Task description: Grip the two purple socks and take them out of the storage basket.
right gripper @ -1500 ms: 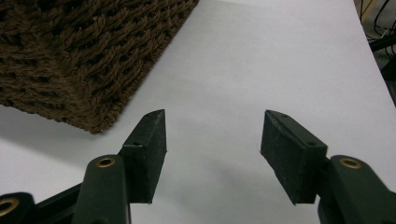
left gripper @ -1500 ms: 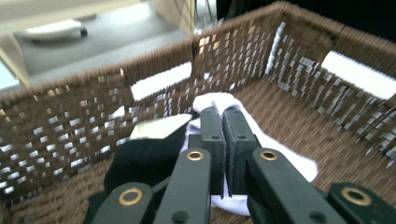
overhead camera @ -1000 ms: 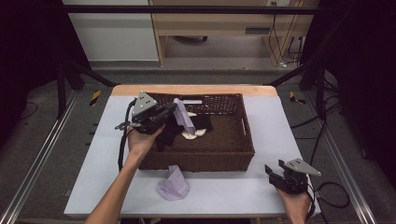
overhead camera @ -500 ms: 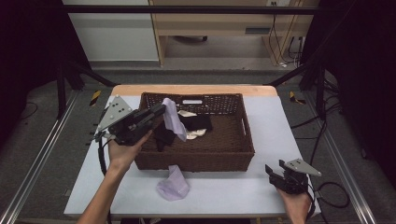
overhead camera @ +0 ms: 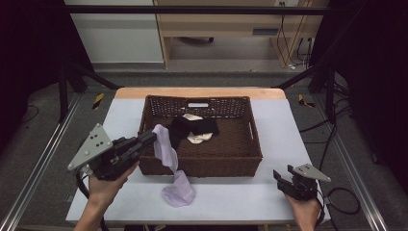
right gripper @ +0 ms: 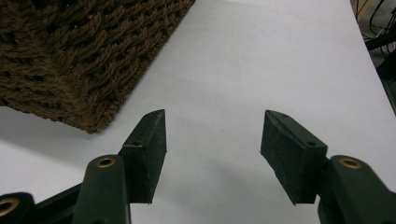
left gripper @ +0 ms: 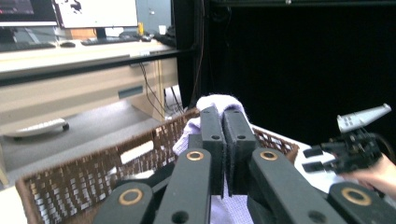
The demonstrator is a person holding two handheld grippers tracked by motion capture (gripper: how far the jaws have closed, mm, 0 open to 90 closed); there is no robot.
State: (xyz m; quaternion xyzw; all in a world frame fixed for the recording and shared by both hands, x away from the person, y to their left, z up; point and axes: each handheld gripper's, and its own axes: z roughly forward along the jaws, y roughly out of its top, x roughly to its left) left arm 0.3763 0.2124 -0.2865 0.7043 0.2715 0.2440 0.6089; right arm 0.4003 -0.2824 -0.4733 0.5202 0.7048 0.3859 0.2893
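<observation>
My left gripper [overhead camera: 150,138] is shut on a lavender sock [overhead camera: 165,153], which hangs from its tips down past the front left corner of the brown wicker basket [overhead camera: 255,140]. In the left gripper view the jaws [left gripper: 223,119] meet on the lavender sock [left gripper: 218,101]. A second lavender sock [overhead camera: 179,193] lies crumpled on the white table in front of the basket. Black socks [overhead camera: 192,127] and a cream sock [overhead camera: 198,138] lie inside the basket. My right gripper [overhead camera: 284,180] rests open at the table's front right, nothing between its jaws [right gripper: 212,140].
The basket's corner [right gripper: 70,56] sits to the left of the right gripper on the white table [right gripper: 261,56]. The table's wooden far edge [overhead camera: 202,92] lies behind the basket. Metal rails run along both sides, with cables on the floor at the right.
My left gripper has moved left and toward the near side, drawing the lavender sock out of the basket so that it hangs over the front left corner. The right gripper has stayed put.
</observation>
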